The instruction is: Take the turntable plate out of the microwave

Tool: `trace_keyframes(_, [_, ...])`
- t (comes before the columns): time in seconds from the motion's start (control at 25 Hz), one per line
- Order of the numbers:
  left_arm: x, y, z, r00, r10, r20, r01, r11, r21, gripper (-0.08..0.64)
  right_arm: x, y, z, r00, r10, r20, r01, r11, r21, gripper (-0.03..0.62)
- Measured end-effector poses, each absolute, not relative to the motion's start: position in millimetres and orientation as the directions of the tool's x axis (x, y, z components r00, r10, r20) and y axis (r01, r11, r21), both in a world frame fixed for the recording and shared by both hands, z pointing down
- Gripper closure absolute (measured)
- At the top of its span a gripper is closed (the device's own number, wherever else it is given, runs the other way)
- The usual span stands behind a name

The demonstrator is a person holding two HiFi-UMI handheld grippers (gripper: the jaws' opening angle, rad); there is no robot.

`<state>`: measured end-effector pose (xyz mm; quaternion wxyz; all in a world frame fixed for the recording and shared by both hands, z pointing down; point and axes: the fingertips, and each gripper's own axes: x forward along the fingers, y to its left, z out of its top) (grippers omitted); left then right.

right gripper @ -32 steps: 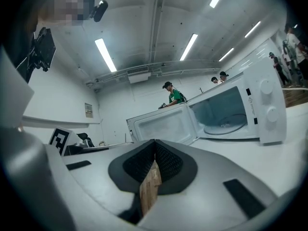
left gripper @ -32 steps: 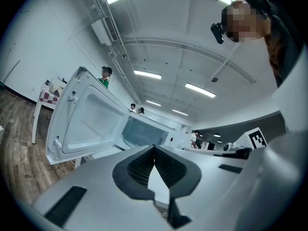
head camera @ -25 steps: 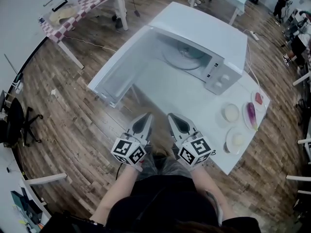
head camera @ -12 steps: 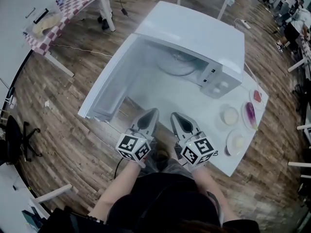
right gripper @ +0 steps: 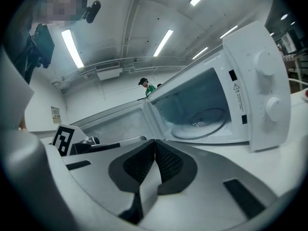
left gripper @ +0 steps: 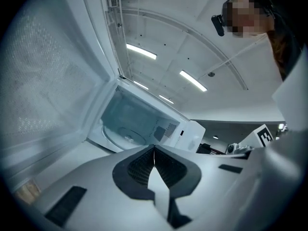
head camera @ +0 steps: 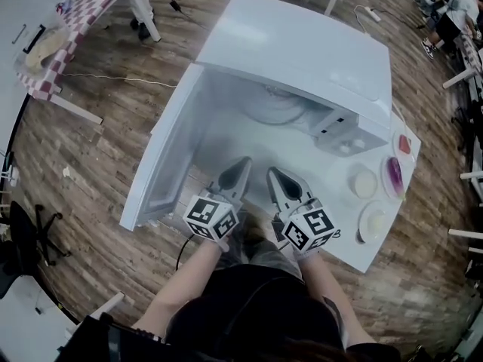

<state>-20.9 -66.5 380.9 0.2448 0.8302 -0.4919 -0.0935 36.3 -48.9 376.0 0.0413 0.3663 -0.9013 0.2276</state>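
Observation:
A white microwave [head camera: 302,51] stands on a white table [head camera: 355,247] with its door [head camera: 162,164] swung wide open to the left. The clear glass turntable plate [head camera: 278,110] lies flat inside the cavity, also seen as a round plate [right gripper: 202,124] in the right gripper view and a plate [left gripper: 126,134] in the left gripper view. My left gripper [head camera: 246,161] and right gripper [head camera: 272,172] hover side by side over the table in front of the cavity, both shut and empty, apart from the plate. In their own views, the left gripper [left gripper: 154,148] and right gripper [right gripper: 155,142] show their jaws pressed together.
To the right of the microwave sit small plates: one pale [head camera: 364,182], one with a purple item [head camera: 392,173], one red [head camera: 404,143] and another white one [head camera: 373,221]. A checkered table [head camera: 68,21] stands far left on the wooden floor. The open door bounds the left side.
Both grippers have moved forward over the table toward the microwave's opening, and the head view has come closer over the microwave. Jaws stayed shut.

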Motion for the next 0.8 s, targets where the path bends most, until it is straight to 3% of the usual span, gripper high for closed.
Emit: trace_keyframes(0.8, [-11,-142,428,0.597,-0.788,0.147,-0.663,-0.382,0.644,0.548,46,-128,428,-0.601,-0.729,0.328,-0.756,0.385,-0.53,0.572])
